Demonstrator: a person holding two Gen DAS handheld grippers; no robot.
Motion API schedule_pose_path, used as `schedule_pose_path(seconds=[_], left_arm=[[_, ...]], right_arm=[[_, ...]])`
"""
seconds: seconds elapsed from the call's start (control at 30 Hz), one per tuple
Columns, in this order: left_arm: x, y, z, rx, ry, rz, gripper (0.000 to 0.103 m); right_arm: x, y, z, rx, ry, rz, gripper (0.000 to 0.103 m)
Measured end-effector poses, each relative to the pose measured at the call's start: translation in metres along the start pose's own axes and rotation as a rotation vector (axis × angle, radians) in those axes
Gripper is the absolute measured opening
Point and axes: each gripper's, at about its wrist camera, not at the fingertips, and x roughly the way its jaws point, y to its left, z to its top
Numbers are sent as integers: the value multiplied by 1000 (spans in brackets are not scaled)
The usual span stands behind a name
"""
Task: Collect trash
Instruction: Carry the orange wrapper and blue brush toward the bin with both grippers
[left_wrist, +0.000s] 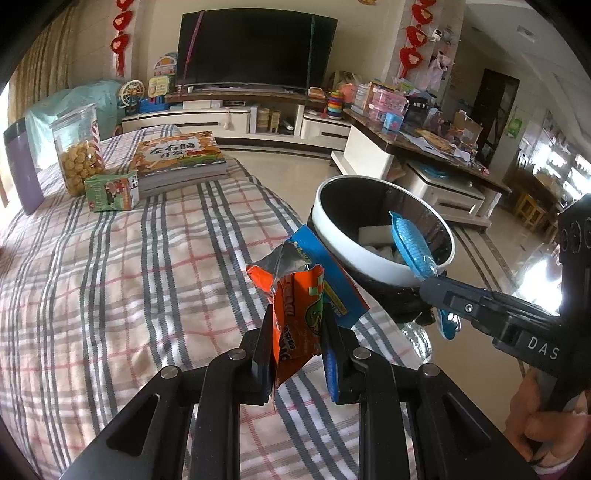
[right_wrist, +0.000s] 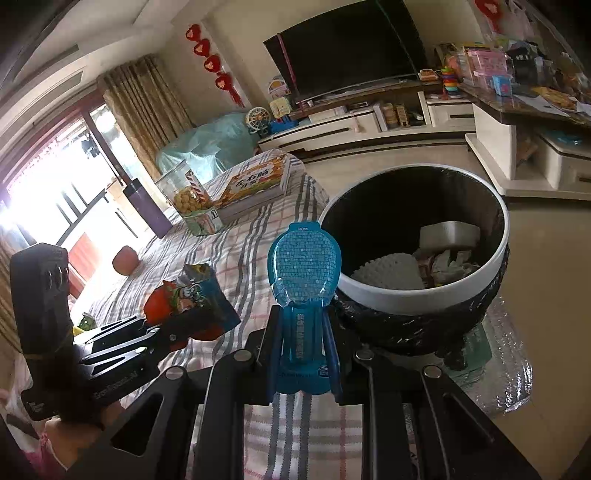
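left gripper (left_wrist: 295, 345): jaws closed on torn orange wrapper (left_wrist: 295, 314) and blue wrapper (left_wrist: 328, 280), both held upright above the checked bed (left_wrist: 129, 258). right gripper (right_wrist: 301, 347): jaws closed on blue plastic blister pack (right_wrist: 303, 266), its top at the rim of the bin (right_wrist: 424, 295). bin: white rim, black liner, beside the bed; foam and paper inside. bed also bears books (left_wrist: 181, 158), green carton (left_wrist: 110, 192), snack jar (left_wrist: 77, 151), purple bottle (left_wrist: 22, 166).

The bin (left_wrist: 373, 236) stands beside the tabletop's (left_wrist: 110, 258) right edge. On the tabletop's far end, a carton (left_wrist: 110, 192) lies before a jar (left_wrist: 77, 147), with books (left_wrist: 181, 158) to their right.
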Motion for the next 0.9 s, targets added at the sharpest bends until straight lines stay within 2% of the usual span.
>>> schedule_pose_path(seconds=[0.23,0.47,0.5,0.57,0.77,0.9], left_arm=[[-6,5,-2,-10,-4,12,20],[-7,23,-12,-43,10,37,20],[-6,25,-13,-50,13,39,20],[-6,28,-15,-59,17,40,20],[-4,32,-16,-74,25,34,20],[-4,31,-14,-69,23,31,20]], right_arm=[[5,1,-2,2,22,18,21],[39,13,-19,-58,146,13,21],[44,14,-21,-67,161,6,25],[52,16,-25,-91,186,-10,25],[57,25,-26,-164,174,-48,25],[56,30,-26,-194,175,-70,20]])
